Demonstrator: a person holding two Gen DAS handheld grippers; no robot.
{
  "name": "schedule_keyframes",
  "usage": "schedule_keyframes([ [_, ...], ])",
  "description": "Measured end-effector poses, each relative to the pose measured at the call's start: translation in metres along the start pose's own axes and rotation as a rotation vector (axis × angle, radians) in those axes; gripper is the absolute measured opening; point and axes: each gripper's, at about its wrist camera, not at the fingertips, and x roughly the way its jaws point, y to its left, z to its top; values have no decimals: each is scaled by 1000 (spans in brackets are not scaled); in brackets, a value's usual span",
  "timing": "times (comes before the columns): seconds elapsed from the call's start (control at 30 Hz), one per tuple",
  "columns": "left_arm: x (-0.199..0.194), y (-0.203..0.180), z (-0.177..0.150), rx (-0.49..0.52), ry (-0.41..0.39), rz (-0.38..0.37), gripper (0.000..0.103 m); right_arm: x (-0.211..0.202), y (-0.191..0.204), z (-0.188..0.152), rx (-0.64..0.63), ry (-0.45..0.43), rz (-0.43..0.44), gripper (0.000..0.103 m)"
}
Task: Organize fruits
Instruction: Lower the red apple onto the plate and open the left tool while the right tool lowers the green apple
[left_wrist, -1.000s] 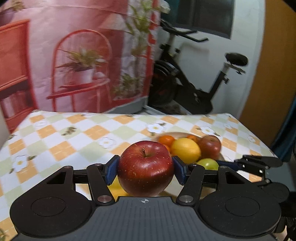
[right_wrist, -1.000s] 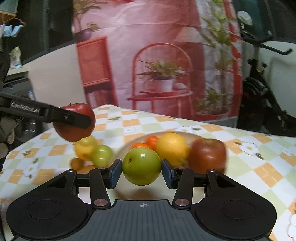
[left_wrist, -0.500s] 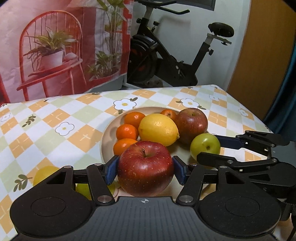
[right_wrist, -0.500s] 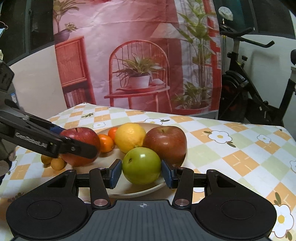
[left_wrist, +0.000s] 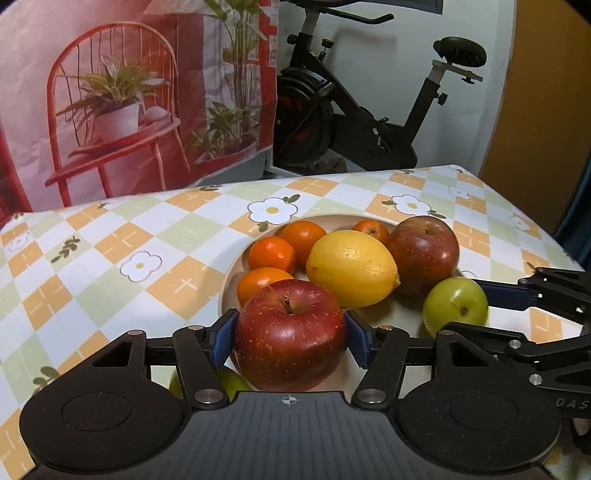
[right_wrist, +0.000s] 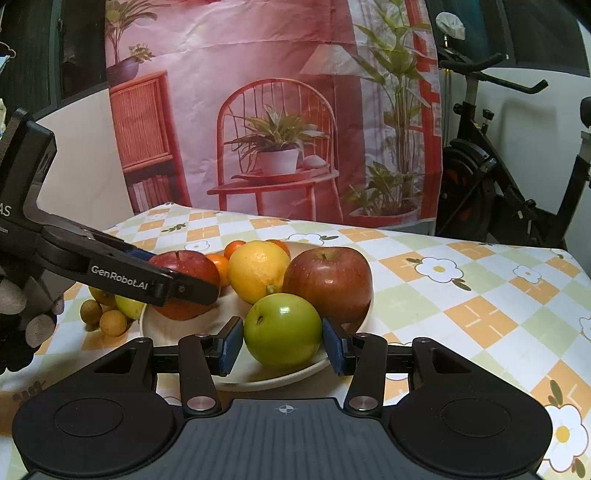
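Observation:
My left gripper (left_wrist: 290, 341) is shut on a red apple (left_wrist: 290, 336), low over the near left rim of the beige plate (left_wrist: 229, 280). The plate holds a lemon (left_wrist: 351, 267), a second red apple (left_wrist: 423, 254) and several oranges (left_wrist: 271, 253). My right gripper (right_wrist: 282, 339) is shut on a green apple (right_wrist: 282, 330) at the plate's (right_wrist: 258, 382) near edge, just in front of the second red apple (right_wrist: 328, 278) and the lemon (right_wrist: 258, 269). In the right wrist view the left gripper (right_wrist: 184, 277) comes in from the left with its red apple (right_wrist: 188, 264).
Loose on the checked tablecloth left of the plate lie two small brown fruits (right_wrist: 90, 312) and a yellow-green fruit (right_wrist: 127, 306). A gloved hand (right_wrist: 22, 314) holds the left gripper. An exercise bike (left_wrist: 351, 122) and a printed backdrop stand behind the table.
My left gripper has carried the red apple forward and down, from above the table to the plate's rim. The right gripper first moved in over the plate with the green apple, then kept still.

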Motion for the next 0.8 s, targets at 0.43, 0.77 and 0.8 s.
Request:
schedule_keyframes([
  [0.43, -12, 3, 2, -2, 4, -22, 66, 4, 3, -1, -8, 19, -1, 44],
  [0.77, -44, 20, 6, -66, -54, -32, 68, 18, 21, 5, -46, 37, 31, 44],
  [0.8, -47, 21, 7, -69, -61, -30, 68, 21, 24, 6, -50, 39, 37, 44],
])
